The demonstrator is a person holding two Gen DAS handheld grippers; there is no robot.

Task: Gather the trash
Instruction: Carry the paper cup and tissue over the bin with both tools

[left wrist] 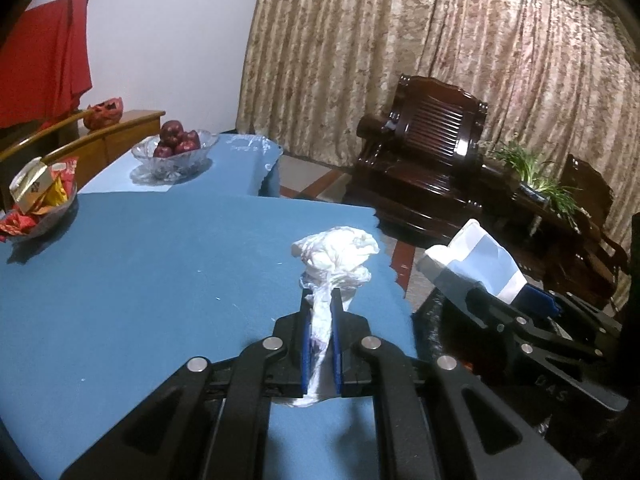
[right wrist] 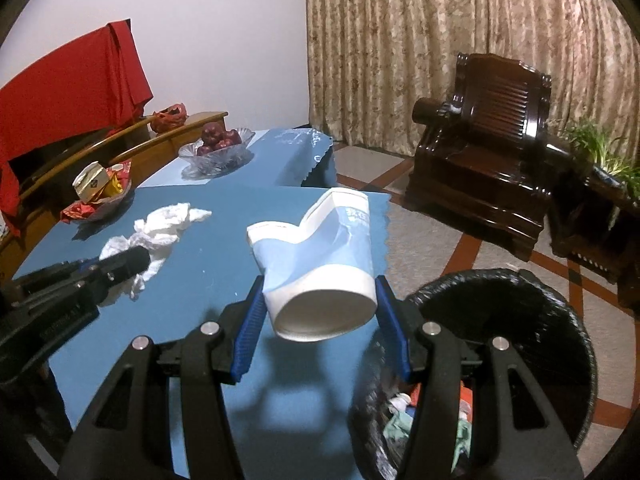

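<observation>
One bench (left wrist: 140,280) covered in blue cloth fills the lower left of both wrist views; a second, paler blue cloth-covered surface (left wrist: 240,160) adjoins its far end. One dark carved wooden armchair (right wrist: 492,128) stands on the tiled floor before a patterned beige curtain (right wrist: 440,40). One round bin lined with a black plastic bag (right wrist: 560,320) sits on the floor just beside the bench's right edge, with mixed scraps visible inside. One red cloth (right wrist: 72,80) hangs at the far left over a curved wooden rail.

Two claws appear. The right claw (right wrist: 320,300) stands about half open, its blue pads pressed on either side of one crushed white-and-pale-blue paper cup (right wrist: 320,256); the cup is held clear of the bench, base toward the camera, between the bench edge and the bin. The left claw (left wrist: 322,320) is closed almost fully on one crumpled white tissue wad (left wrist: 336,252), whose twisted tail runs between the blue pads while its bulk bunches beyond the fingertips, above the bench near its right edge.

Two glass bowls stand far back on the left: one clear cut-glass bowl of dark red apples (left wrist: 174,152) on the paler cloth, and one glass bowl of red and gold snack packets (left wrist: 40,204) on the bench. One green potted plant (left wrist: 536,176) stands to the right of the armchair. Nothing lies between either claw and the bin.
</observation>
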